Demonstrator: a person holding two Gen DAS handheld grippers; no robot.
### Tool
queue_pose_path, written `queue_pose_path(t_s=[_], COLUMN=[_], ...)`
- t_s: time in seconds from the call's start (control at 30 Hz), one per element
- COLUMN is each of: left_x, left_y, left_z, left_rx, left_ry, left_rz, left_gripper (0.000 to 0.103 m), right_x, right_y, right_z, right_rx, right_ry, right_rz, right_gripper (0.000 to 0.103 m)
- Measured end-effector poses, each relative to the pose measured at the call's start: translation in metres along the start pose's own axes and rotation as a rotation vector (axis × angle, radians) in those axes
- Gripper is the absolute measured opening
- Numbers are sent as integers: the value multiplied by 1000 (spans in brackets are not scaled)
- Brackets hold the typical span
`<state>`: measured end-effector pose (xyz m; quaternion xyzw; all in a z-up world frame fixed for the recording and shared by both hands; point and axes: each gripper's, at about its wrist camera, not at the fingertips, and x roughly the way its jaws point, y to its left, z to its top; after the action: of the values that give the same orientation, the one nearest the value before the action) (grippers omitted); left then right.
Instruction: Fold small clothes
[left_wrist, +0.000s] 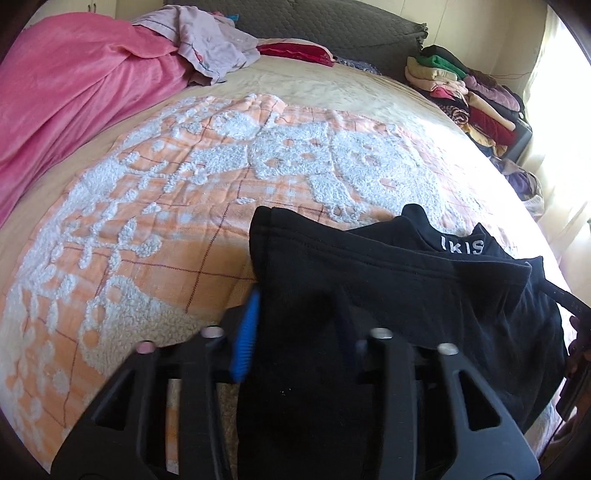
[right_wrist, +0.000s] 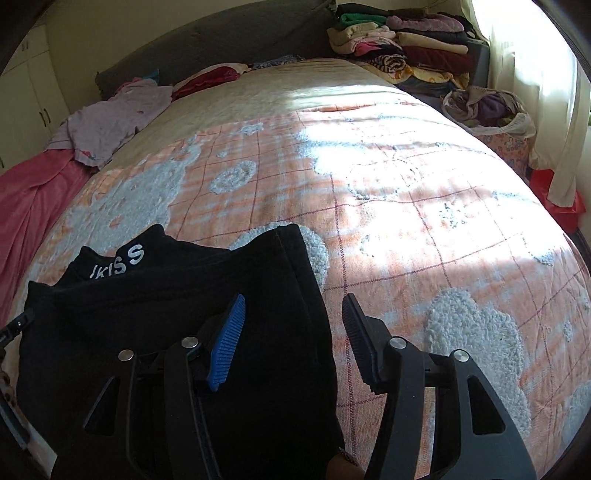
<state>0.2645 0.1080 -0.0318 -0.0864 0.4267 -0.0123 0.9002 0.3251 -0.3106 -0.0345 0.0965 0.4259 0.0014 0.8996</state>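
A black garment (left_wrist: 406, 288) (right_wrist: 147, 295) with white letters on its band lies at the near side of the orange and white bedspread (left_wrist: 166, 229) (right_wrist: 406, 229). In the left wrist view my left gripper (left_wrist: 299, 325) is shut on the garment's left part. Its blue pad (left_wrist: 247, 332) presses the cloth's edge, and the cloth drapes over and hides the other finger. In the right wrist view my right gripper (right_wrist: 291, 332) is open around the garment's right edge. The blue pad (right_wrist: 229, 339) is over the cloth, and the black pad (right_wrist: 358, 339) stands apart over the bedspread.
A pink blanket (left_wrist: 74, 92) and a lilac garment (left_wrist: 214, 40) lie at the far left of the bed. Stacked folded clothes (left_wrist: 472, 96) (right_wrist: 399, 44) sit at the far right corner. A bag of clothes (right_wrist: 487, 110) stands by the curtain.
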Motion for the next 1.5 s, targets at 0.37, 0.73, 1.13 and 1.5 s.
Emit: queue_pose_path(t_s=[0.37, 0.73, 1.13, 1.5], left_x=[-35, 3, -9, -30], left_y=[4, 9, 1, -2], left_z=[9, 6, -1, -15], left_rx=[7, 5, 60, 58], left_ry=[-118, -49, -38, -18], left_rz=[-25, 57, 98, 64], left_gripper=[3, 5, 32, 56], right_x=[-39, -3, -22, -54], right_y=[-3, -16, -16, -15], right_z=[4, 3, -16, -48], right_rx=[43, 124, 109, 89], right_ry=[-128, -54, -59, -60], right_rz=[79, 22, -7, 42], right_gripper=[8, 8, 34, 52])
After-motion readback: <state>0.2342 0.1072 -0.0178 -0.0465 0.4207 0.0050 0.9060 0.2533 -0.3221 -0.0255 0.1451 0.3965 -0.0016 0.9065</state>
